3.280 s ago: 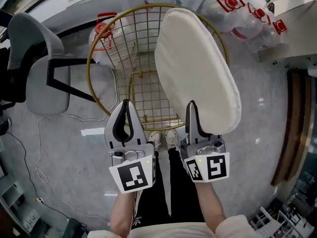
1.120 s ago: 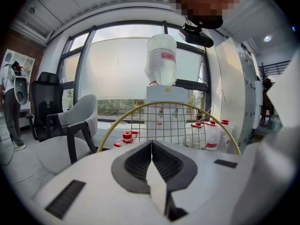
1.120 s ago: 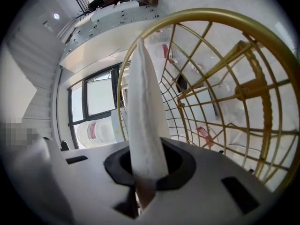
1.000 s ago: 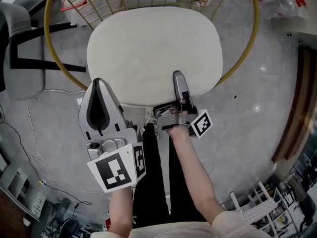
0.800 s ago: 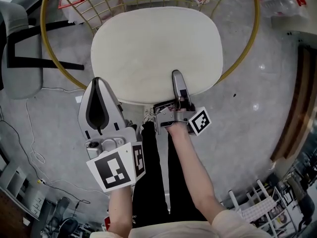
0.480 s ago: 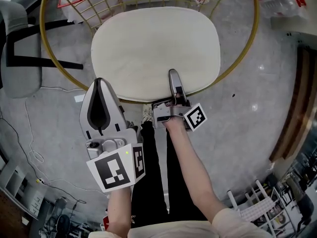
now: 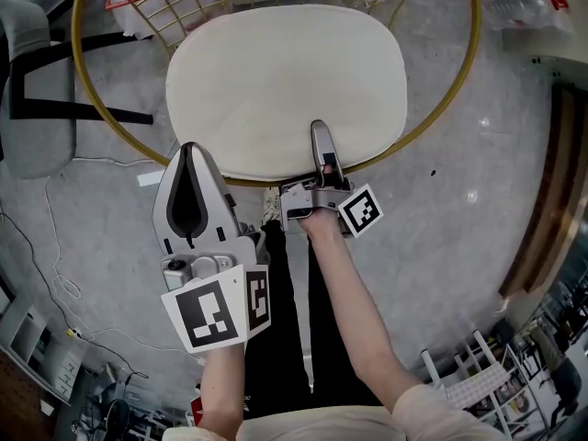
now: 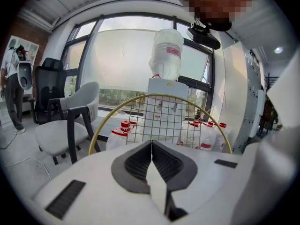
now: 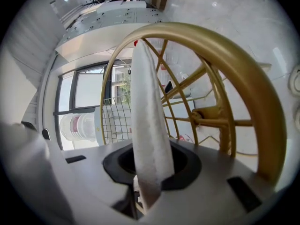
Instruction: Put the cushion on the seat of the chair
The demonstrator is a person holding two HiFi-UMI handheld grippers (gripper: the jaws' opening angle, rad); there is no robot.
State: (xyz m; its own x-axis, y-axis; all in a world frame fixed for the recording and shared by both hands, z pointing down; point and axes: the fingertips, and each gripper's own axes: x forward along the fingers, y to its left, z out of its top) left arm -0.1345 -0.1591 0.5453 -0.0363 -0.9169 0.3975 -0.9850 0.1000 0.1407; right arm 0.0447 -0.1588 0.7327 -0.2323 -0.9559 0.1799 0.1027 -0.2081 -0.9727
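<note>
At the chair (image 7: 474, 44) near rim, right gripper (image 7: 318, 134) jaws have just been opening, loose around the cushion (image 7: 285, 81) edge ahead.

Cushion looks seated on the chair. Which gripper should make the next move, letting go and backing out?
Right. The right gripper has the near edge of the cushion between its jaws, which have just been opening. The left gripper is shut, empty, off over the floor.
</note>
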